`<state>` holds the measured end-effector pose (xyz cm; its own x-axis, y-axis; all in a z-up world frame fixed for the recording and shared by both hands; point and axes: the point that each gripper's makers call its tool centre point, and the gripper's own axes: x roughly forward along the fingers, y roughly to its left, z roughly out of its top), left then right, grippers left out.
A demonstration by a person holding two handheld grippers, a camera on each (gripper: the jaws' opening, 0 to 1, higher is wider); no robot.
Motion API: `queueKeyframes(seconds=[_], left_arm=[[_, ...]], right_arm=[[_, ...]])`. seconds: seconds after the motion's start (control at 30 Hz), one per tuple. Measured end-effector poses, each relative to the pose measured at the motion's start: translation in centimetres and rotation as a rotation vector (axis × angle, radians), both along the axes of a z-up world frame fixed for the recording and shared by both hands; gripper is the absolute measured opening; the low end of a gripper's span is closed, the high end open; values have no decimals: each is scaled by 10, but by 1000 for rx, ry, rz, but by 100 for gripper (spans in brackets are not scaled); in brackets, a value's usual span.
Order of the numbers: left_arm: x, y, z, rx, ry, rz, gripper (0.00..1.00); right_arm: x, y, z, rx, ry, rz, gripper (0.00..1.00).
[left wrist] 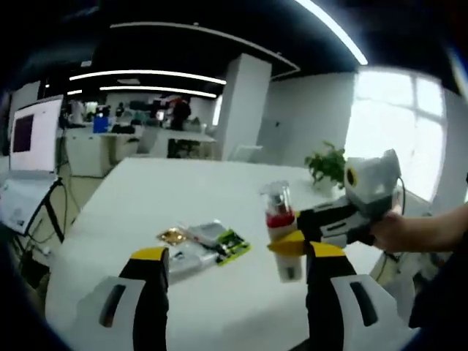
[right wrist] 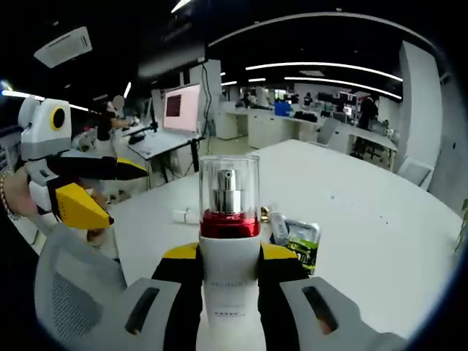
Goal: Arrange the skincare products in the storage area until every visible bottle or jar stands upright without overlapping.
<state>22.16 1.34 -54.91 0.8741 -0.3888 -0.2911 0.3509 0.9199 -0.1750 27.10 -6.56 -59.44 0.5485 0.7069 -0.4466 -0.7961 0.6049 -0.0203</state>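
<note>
Risk sits with the bottle (right wrist: 229, 241), clamped upright in the right gripper (right wrist: 229, 267) above the table (right wrist: 365, 219): released tilted, it may topple onto the packets (left wrist: 208, 245). Left gripper (left wrist: 232, 267) hangs open, empty.

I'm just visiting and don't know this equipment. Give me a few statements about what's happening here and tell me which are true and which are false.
1. The right gripper is closed around a white pump bottle with a clear cap and red band. True.
2. The left gripper is holding a jar. False: its jaws stand apart with nothing between them.
3. The bottle in the right gripper is held upright. True.
4. Small packets lie flat on the white table. True.
5. The potted plant lies toppled beside the packets. False: it stands at the table's far edge, apart from them.
</note>
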Motion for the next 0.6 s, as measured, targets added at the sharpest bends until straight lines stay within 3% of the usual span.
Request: queueKeyframes(seconds=[0.23,0.4,0.6], left_arm=[[-1,-3,17,-79,-13,0,65],[-5,-15,39,-143,-48,-23,65],[-7,-20,53,-150,-67,-37,60]], right_arm=[[-15,13,21,32,-42,33,27],[-28,28,40,51,-88,63,28],[-38,38,59,96,-108,85,28]])
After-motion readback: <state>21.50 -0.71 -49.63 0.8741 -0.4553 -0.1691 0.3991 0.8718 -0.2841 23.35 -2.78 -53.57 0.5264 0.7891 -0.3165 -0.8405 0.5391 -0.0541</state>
